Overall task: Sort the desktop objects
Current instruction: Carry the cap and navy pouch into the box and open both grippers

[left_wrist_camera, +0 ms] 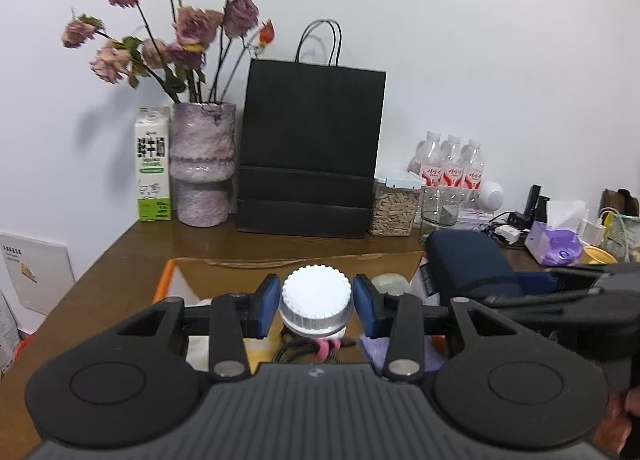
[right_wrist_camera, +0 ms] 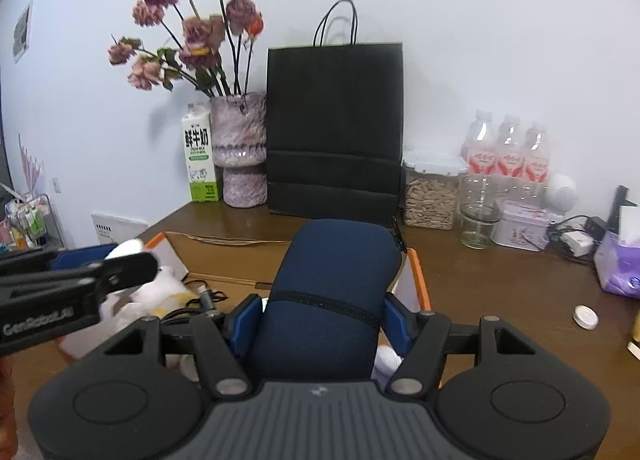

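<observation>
left gripper [left_wrist_camera: 316, 302] fingers clamp white-capped jar [left_wrist_camera: 315, 294] at its ribbed lid, rigid, maybe slippery | right gripper [right_wrist_camera: 320, 318] fingers squeeze navy pouch [right_wrist_camera: 332, 292] mid-body, soft, light | both above open box [right_wrist_camera: 420, 280]

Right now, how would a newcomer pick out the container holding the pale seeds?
Find the tall black paper bag against the white wall. Immediately right of it stands a clear plastic box filled with pale seeds; unlike the empty glass jar beside it, it has a clip-on lid.

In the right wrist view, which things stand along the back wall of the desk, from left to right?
Milk carton → flower vase → black paper bag → seed container → glass jar → pink-labelled bottles.
</observation>
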Tool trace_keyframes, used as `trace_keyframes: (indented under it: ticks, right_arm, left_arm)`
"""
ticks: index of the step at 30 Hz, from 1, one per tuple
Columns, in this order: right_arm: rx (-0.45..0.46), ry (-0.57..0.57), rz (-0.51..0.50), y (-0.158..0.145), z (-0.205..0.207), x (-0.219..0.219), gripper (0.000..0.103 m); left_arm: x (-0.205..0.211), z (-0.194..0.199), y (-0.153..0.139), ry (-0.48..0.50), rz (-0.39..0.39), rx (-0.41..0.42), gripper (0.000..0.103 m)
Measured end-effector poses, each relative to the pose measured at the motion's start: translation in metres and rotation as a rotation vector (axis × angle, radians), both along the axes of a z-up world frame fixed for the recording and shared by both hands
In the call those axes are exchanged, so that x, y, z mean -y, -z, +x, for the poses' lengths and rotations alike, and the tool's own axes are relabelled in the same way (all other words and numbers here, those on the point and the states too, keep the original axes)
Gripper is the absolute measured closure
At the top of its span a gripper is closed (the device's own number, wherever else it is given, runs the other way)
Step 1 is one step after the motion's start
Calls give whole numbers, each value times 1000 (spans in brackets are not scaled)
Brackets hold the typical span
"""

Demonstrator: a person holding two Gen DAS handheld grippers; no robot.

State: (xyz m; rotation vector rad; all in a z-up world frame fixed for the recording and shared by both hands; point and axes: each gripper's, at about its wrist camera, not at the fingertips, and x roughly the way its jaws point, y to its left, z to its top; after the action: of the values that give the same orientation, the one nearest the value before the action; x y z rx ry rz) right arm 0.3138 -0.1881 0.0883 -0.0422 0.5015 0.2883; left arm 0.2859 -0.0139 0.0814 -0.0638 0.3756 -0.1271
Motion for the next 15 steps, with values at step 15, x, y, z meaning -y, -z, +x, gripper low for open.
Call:
trace_keyframes:
  ticks: [15]
  right_arm:
    - [-64,-39,63,49,58,12,39]
  left_arm:
    - [12,67,48,-73,42,-126,62]
